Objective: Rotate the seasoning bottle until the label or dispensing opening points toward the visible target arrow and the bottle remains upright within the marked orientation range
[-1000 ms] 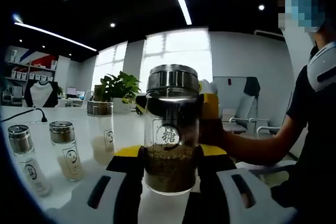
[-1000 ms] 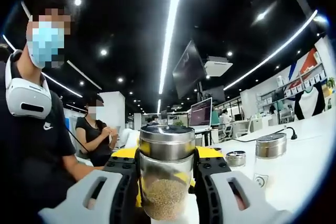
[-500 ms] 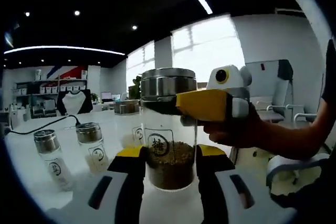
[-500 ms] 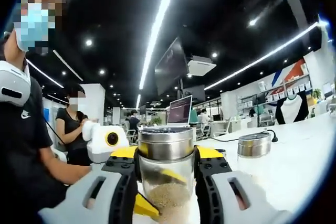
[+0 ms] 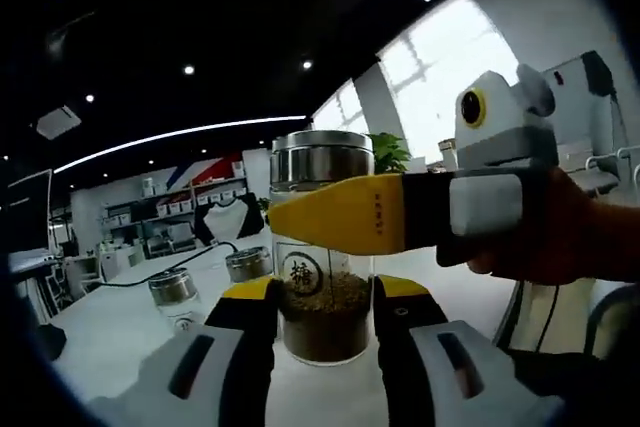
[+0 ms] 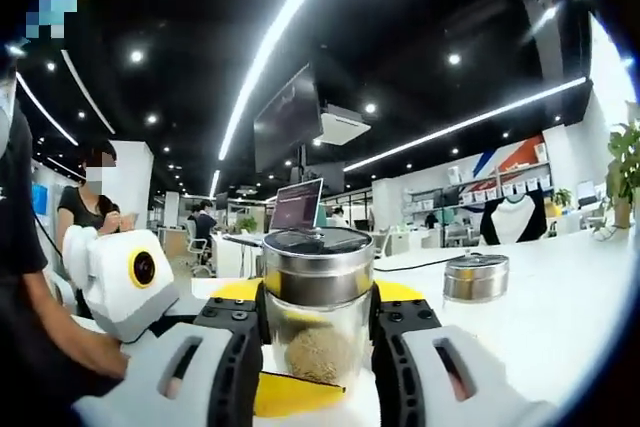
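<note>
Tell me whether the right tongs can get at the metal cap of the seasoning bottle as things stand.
Probably yes. The right tongs already sit on either side of the seasoning bottle just under its metal cap, and nothing covers the cap. The left tongs grip lower, round the glass.

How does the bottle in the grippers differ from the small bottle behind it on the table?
The gripped seasoning bottle is larger and holds brown granules; the small bottle looks shorter, and its contents are too dim to tell. The seasoning bottle sits between the jaws of the left gripper, with the right gripper across it; the small bottle stands free on the white table. Both are upright glass with metal lids.
</note>
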